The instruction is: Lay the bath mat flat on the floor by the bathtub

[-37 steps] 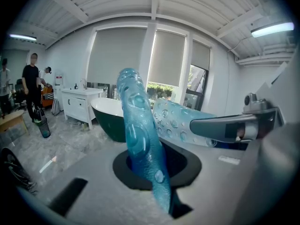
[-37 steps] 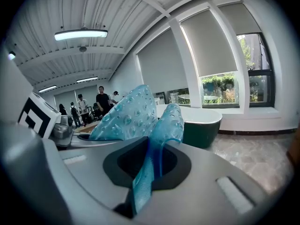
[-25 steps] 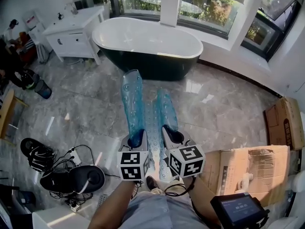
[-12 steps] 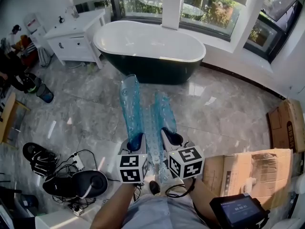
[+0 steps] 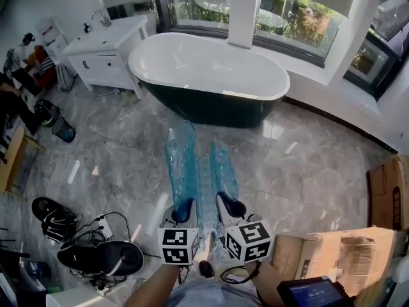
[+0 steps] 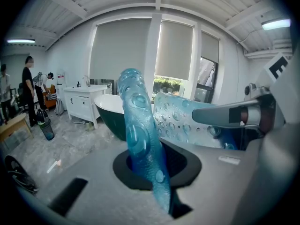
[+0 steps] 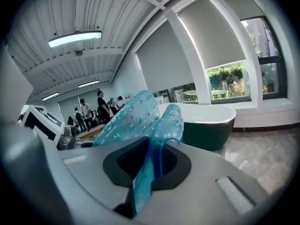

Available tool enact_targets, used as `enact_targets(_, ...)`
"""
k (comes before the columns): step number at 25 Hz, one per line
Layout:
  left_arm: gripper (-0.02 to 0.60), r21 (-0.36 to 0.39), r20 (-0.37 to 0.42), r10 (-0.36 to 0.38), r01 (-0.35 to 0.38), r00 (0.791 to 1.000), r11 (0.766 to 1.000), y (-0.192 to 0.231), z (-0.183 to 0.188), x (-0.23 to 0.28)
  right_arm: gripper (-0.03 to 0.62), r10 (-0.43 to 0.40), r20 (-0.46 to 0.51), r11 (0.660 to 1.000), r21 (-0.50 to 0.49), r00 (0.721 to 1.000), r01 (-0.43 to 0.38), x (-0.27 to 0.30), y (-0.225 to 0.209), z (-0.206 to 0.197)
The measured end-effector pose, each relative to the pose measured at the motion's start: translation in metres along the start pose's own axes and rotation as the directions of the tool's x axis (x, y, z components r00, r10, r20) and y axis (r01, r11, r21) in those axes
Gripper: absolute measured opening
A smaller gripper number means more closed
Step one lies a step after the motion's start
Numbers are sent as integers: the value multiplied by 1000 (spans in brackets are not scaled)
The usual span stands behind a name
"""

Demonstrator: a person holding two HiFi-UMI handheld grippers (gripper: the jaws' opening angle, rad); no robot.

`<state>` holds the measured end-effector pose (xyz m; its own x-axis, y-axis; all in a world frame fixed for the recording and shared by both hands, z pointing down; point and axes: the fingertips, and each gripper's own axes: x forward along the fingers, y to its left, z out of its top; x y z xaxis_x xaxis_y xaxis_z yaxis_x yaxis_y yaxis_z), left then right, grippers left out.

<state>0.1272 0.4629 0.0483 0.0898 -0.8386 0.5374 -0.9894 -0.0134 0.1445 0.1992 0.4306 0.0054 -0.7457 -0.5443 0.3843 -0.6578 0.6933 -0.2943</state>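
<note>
A clear blue bath mat [image 5: 195, 165] with bubble-like suction cups hangs between both grippers, its two long edges curled upward and pointing toward the bathtub [image 5: 208, 75]. My left gripper [image 5: 183, 211] is shut on the mat's near left corner. My right gripper [image 5: 226, 208] is shut on the near right corner. In the left gripper view the mat [image 6: 140, 139] rises out of the closed jaws as a curled strip. The right gripper view shows the mat [image 7: 145, 125] pinched and folded between the jaws, with the tub [image 7: 206, 121] behind it. The tub is white inside, dark outside.
A white vanity cabinet [image 5: 105, 50] stands left of the tub. Cables, a black device [image 5: 102, 256] and shoes lie on the marble floor at lower left. Flattened cardboard boxes [image 5: 339, 251] lie at lower right. People stand at the far left [image 6: 28, 90]. Bare marble lies in front of the tub.
Both grippers have carried the mat forward toward the bathtub, which now looks larger and closer. The mat's far end is lower and nearer the tub's base.
</note>
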Motion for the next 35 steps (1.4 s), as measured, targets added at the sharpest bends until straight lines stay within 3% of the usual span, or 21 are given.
enact_targets(11, 29, -17, -39, 16, -16, 999, 1000, 22, 32, 61, 23, 42, -15, 998, 53, 999, -41, 60, -37, 24)
enact_targets(20, 29, -41, -15, 35, -36, 999, 999, 35, 71, 96, 23, 75, -5, 995, 61, 997, -74, 96, -64, 61)
enact_targets(27, 30, -64, -1, 38, -38, 999, 997, 72, 88, 129, 23, 59, -10, 997, 48, 998, -58, 143, -78, 77)
enact_targets(35, 30, -65, -24, -7, 6, 1000, 998, 140, 109, 190, 23, -4, -25, 998, 62, 1000, 5, 229, -91, 92)
